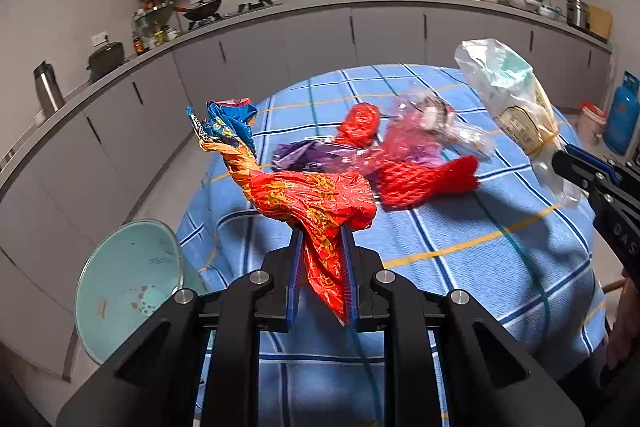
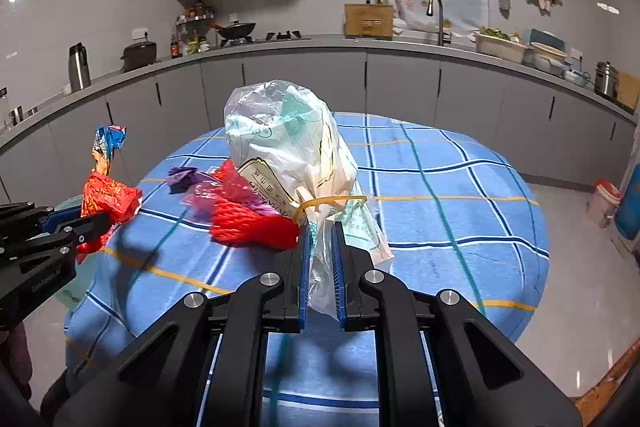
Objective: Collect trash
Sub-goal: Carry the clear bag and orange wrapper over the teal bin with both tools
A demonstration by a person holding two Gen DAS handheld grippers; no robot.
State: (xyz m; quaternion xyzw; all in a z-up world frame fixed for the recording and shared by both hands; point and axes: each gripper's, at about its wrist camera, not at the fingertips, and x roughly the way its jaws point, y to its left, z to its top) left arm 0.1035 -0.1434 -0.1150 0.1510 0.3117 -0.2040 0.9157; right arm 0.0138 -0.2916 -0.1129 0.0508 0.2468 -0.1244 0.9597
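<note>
My left gripper [image 1: 322, 233] is shut on a crumpled red, orange and blue snack wrapper [image 1: 288, 183] and holds it above the table's near left edge; it also shows in the right wrist view [image 2: 106, 195]. My right gripper [image 2: 321, 227] is shut on a clear and white plastic bag [image 2: 280, 147] tied with a yellow rubber band, lifted above the table; the bag also shows in the left wrist view [image 1: 516, 107]. A red mesh net [image 1: 416, 183], a purple wrapper [image 1: 300, 159] and clear crumpled plastic [image 1: 424, 131] lie on the table.
The round table has a blue checked cloth [image 1: 480, 247]. A pale green bin [image 1: 128, 287] stands on the floor left of the table, open. A grey kitchen counter [image 2: 360, 45] with a sink, wok and pots runs behind. A blue gas cylinder [image 1: 622, 115] stands at the right.
</note>
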